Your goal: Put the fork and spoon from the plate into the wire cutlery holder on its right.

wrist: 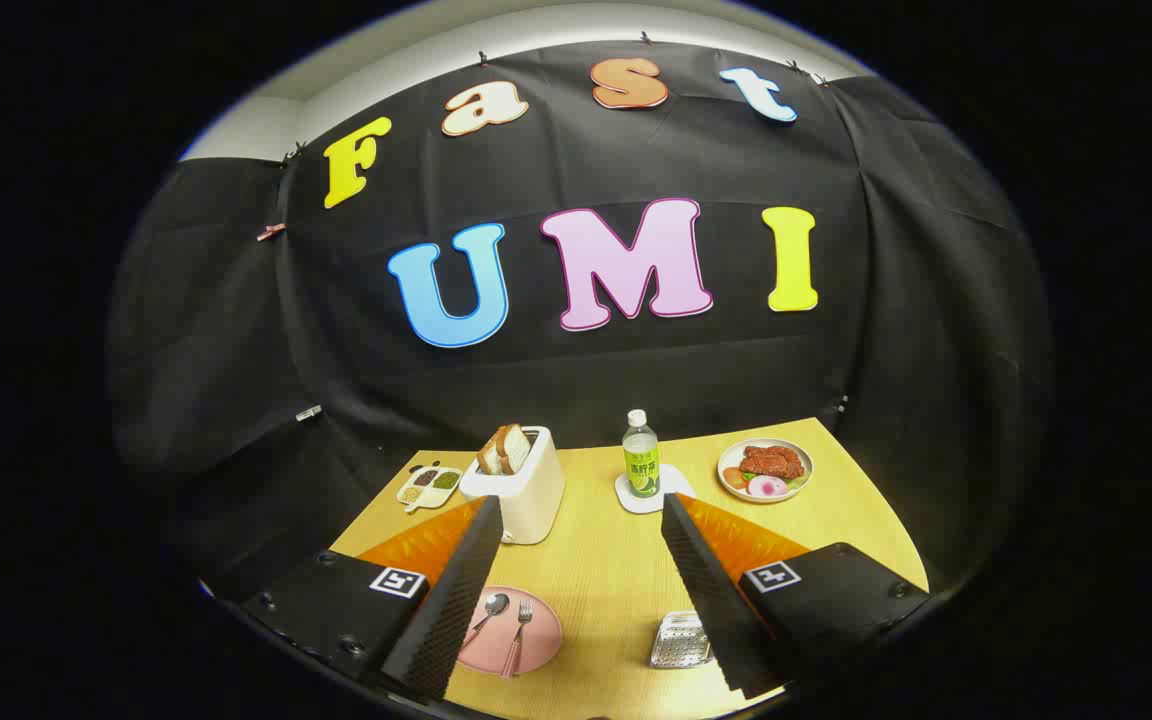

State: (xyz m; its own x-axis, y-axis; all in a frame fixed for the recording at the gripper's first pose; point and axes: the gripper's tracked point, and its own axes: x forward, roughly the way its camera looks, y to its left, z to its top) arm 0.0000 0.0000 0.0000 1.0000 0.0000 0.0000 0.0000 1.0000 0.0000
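Two fingers of the gripper (581, 590) stand wide apart above the near part of the yellow worktop (606, 590), with nothing held between them; bare worktop shows in the gap.

In the gripper view, a pink plate (536, 650) lies by the near edge of the worktop, just inside the left finger, which covers part of its left side. On the plate lie a spoon (488, 612) and a fork (519, 632), side by side, heads pointing toward the far edge, the spoon on the left and the fork on the right. The two pieces lie close together; whether they touch cannot be told.

To the right of the plate, also near the front edge, sits the wire cutlery holder (681, 642), a silvery mesh box. The right finger passes in front of its right side and hides part of it. A stretch of bare worktop separates plate and holder.

Beyond the fingers, a white toaster (526, 490) with slices of bread (503, 448) stands toward the far left of the worktop, just past the tip of the left finger. Left of it, near the far left corner, is a small divided dish (429, 485) with dark and green contents. Near the middle of the far edge a bottle (640, 455) with a green label stands upright on a white coaster (664, 492). Toward the far right corner lies a plate of food (765, 468).
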